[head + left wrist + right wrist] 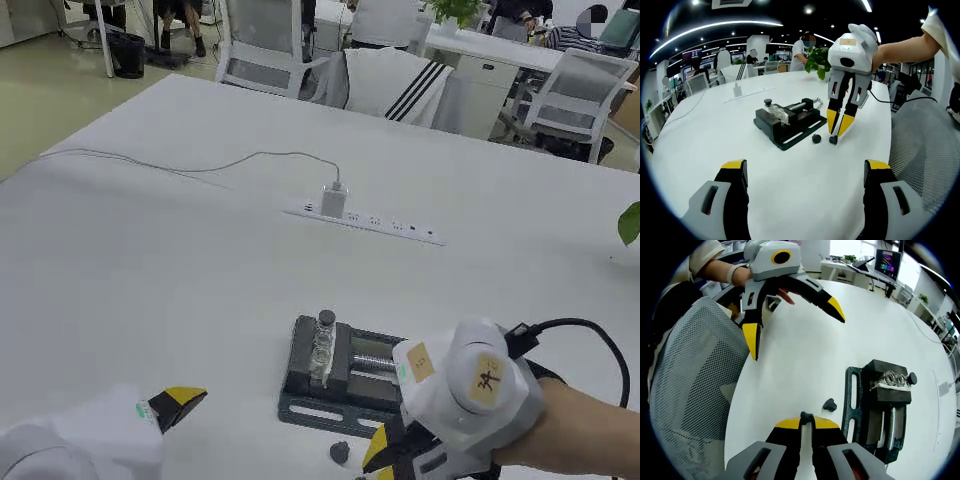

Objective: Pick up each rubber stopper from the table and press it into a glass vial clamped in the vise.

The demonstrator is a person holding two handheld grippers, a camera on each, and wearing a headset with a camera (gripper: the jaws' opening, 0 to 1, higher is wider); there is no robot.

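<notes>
Head view: the vise (330, 375) clamps a glass vial (323, 345), and a loose stopper (340, 452) lies just in front of it. We cannot read the sticker (488, 377).

Left gripper view: our left gripper (805, 165) gapes empty.

Right gripper view: our right gripper (806, 422) pinches a stopper (806, 416) beside the vise. We'd lift it, centre it over the vial mouth and press straight down.

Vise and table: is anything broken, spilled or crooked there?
Nothing looks broken or spilled. The vials stand upright in the vise, one stopper lies loose beside it, and the right claw pinches another stopper.
</notes>
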